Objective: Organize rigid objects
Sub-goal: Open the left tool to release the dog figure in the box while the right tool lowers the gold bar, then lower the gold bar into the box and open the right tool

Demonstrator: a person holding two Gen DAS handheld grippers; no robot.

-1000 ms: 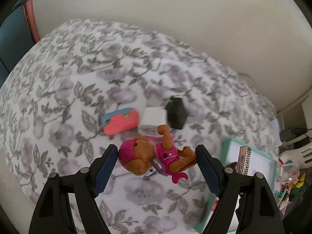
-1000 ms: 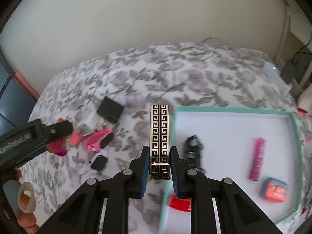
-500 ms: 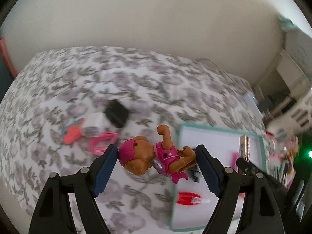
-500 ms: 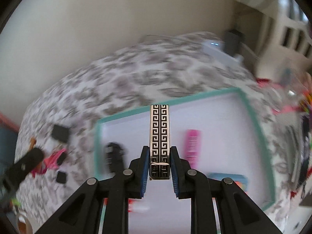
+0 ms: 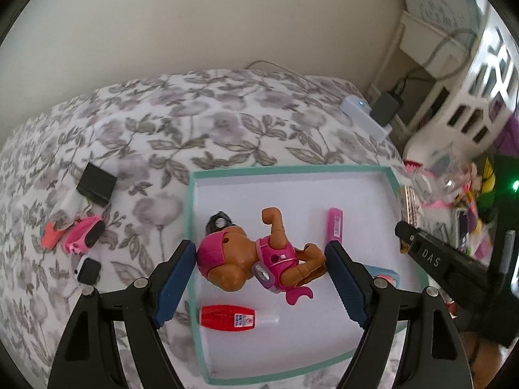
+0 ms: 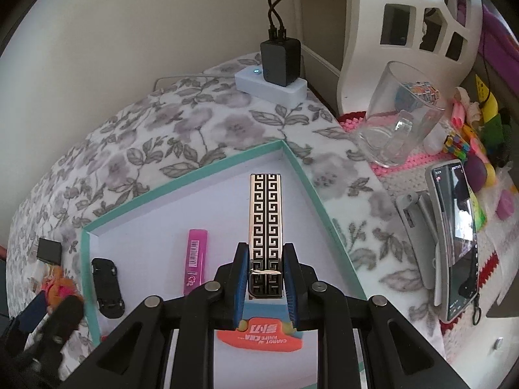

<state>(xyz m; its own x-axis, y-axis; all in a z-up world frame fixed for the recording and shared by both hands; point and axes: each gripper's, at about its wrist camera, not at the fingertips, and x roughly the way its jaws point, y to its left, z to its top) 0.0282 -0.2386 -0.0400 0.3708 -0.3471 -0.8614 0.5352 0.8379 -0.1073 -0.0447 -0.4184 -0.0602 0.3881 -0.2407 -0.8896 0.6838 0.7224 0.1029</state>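
Left tool [image 5: 261, 261] pinching toy figure [image 5: 256, 259]; right tool [image 6: 265, 287] clamping patterned lighter [image 6: 265, 223] over tray [image 6: 301, 175].

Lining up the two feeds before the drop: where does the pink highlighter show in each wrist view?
Left wrist: pink highlighter right of centre, in the teal tray, beyond the toy dog's arm.
Right wrist: pink highlighter left of centre, between the black toy car and the held patterned bar.
Shared landmark: the black toy car.
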